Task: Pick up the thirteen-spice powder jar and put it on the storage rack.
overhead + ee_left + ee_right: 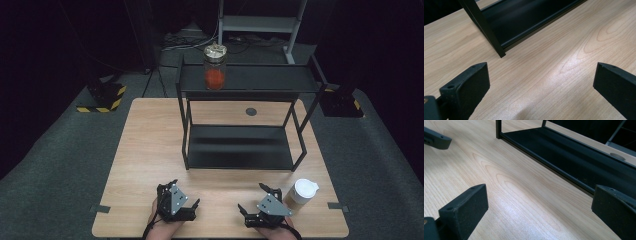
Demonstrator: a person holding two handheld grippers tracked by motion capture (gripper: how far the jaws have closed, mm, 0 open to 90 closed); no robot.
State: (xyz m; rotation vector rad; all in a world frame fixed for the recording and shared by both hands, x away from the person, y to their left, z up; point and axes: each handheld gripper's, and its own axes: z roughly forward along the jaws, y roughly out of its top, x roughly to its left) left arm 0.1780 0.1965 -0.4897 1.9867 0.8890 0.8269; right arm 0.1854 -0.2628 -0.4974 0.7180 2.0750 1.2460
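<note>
A light wooden table [150, 150] stands on dark grey floor [55, 165]. On its far half stands a black two-tier metal shelf rack [240, 150], its four legs on the tabletop. A glass jar [215, 67] with red contents and a metal lid stands on the rack's top shelf, toward its left end; the lower shelf is bare. Near the table's front right corner a white-lidded paper cup [302, 192] stands upright. A small dark round disc [251, 111] sits in the tabletop behind the rack.

Count: one tabletop [150, 145], one black two-tier shelf rack [240, 120], one glass jar [215, 66] with red contents. One white lidded cup [303, 194]. Two grippers: left gripper [181, 198], right gripper [252, 199].
</note>
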